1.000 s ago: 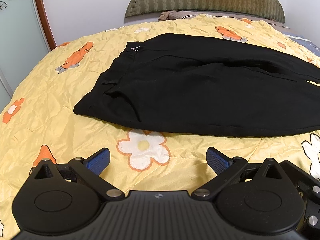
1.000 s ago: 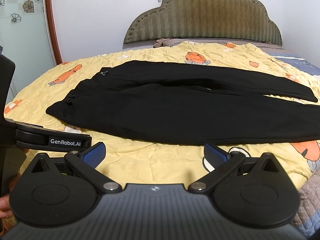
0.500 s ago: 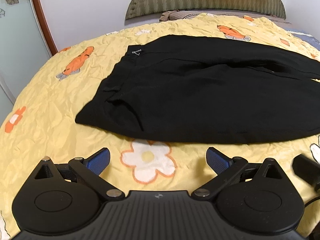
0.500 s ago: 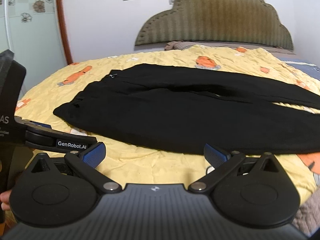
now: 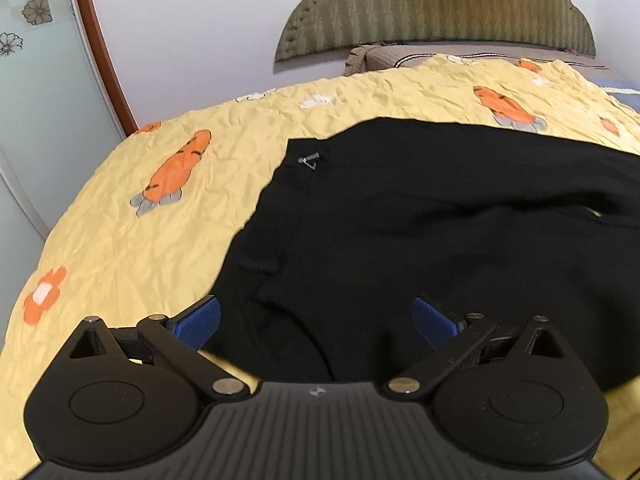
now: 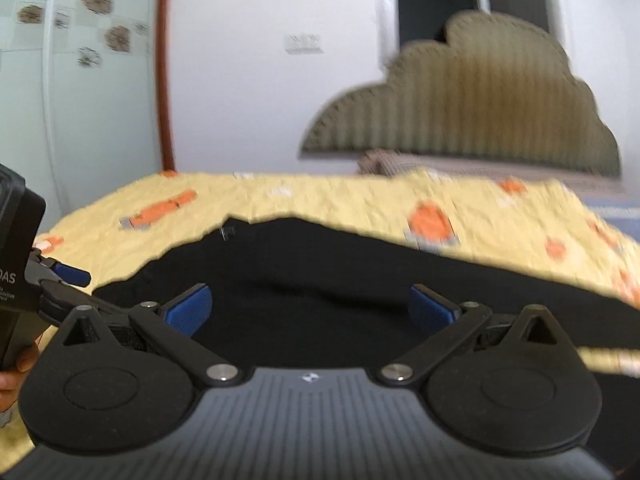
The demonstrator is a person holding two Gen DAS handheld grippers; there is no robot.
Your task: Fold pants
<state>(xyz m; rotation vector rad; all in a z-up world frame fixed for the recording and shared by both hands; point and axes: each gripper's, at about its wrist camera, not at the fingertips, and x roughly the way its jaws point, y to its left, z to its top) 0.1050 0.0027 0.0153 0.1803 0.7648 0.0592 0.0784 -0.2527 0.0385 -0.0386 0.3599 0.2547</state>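
Black pants [image 5: 420,232] lie flat on a yellow quilt [image 5: 140,248], waistband to the left with a small metal clasp [image 5: 309,160], legs running off to the right. My left gripper [image 5: 316,322] is open and empty, low over the near waist corner of the pants. My right gripper [image 6: 310,308] is open and empty, close over the near edge of the pants [image 6: 320,276]. The right wrist view is blurred. The left gripper also shows at the left edge of the right wrist view [image 6: 60,280].
The quilt [image 6: 360,204] has orange carrot and flower prints. An olive padded headboard [image 5: 440,12] and a pillow [image 5: 384,54] stand at the far end. A white wall and a glass panel with a brown frame [image 5: 96,40] are to the left.
Both grippers have moved forward and down toward the pants, from above the bare quilt to over the pants' near edge. Both stay open. The pants have not moved.
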